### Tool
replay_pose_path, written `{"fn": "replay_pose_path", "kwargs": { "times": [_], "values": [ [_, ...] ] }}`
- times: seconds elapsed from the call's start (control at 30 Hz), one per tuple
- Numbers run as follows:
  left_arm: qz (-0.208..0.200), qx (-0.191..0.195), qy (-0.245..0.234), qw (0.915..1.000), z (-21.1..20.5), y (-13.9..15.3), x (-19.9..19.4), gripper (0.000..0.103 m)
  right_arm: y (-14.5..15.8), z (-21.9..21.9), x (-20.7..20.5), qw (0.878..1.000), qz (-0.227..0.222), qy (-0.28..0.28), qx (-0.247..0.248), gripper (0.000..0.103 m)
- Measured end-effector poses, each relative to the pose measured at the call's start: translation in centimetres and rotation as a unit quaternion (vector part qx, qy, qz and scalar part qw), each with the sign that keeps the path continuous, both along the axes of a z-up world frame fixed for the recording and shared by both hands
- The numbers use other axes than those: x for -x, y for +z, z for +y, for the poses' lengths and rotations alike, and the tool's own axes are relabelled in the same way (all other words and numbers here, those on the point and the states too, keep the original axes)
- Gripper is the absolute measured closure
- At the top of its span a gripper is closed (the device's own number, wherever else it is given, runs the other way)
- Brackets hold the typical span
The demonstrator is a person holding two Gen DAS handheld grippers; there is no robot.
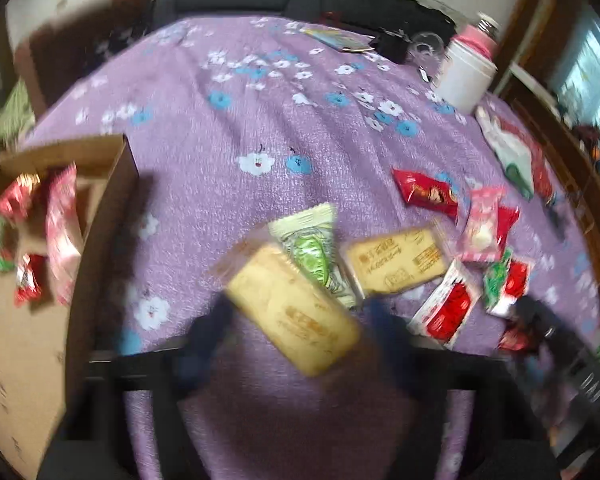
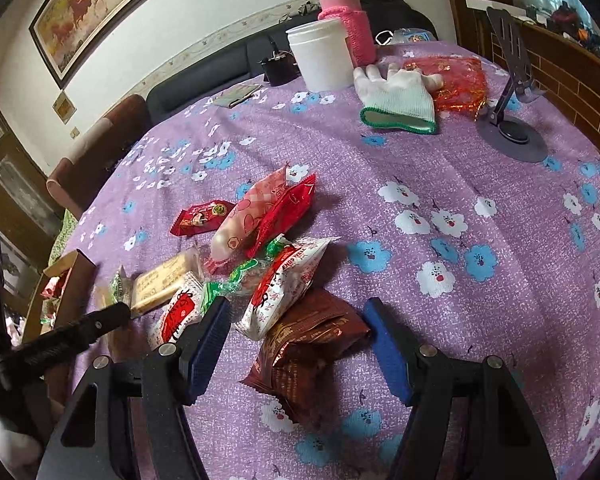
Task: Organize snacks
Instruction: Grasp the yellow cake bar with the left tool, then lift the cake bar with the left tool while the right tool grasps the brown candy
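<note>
Between right hand-held gripper (image 2: 296, 344) fingers, brown snack packet (image 2: 308, 344)

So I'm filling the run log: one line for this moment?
left gripper: holding yellow biscuit pack | right gripper: open around brown packet | cardboard box: some snacks inside

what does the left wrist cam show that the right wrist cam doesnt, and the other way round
Only the left wrist view shows the inside of the cardboard box, with red and pink packets in it, and a yellow biscuit packet between the left gripper jaws.

Only the right wrist view shows the brown packet between the open right gripper jaws, the phone stand and the framed picture.

Both show the purple floral tablecloth, the white tub, the glove and the loose snack pile.
</note>
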State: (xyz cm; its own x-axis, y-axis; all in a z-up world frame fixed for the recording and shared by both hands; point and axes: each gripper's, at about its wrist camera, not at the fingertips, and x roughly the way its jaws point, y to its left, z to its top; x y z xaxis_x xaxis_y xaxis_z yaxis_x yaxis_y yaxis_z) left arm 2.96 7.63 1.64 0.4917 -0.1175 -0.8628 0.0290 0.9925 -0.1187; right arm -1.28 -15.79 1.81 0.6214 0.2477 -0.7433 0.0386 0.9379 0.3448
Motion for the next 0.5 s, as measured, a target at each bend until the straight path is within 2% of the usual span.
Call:
{"fn": "replay_pose_path", "kwargs": {
  "times": [0.1, 0.23, 0.3, 0.5],
  "values": [
    [-0.005, -0.015, -0.03, 0.9994, -0.1, 0.2, 0.9, 0.073, 0.0, 0.0, 0.0, 1.0, 0.0, -0.002, 0.0, 0.031],
    [-0.002, -0.017, -0.06, 0.9981, 0.2, 0.4, 2.9, 0.074, 0.0, -0.1, 0.1, 1.0, -0.001, -0.006, 0.005, 0.031],
    [0.002, -0.005, -0.072, 0.9974, 0.6, 0.6, 4.5, 0.074, 0.1, -0.5, 0.2, 1.0, -0.001, -0.015, 0.002, 0.031],
    [0.009, 0.047, -0.084, 0.9953, 1.6, 1.0, 8.1, 0.073, -0.1, -4.0, 0.4, 0.996, 0.003, -0.051, -0.072, 0.031]
  ]
}}
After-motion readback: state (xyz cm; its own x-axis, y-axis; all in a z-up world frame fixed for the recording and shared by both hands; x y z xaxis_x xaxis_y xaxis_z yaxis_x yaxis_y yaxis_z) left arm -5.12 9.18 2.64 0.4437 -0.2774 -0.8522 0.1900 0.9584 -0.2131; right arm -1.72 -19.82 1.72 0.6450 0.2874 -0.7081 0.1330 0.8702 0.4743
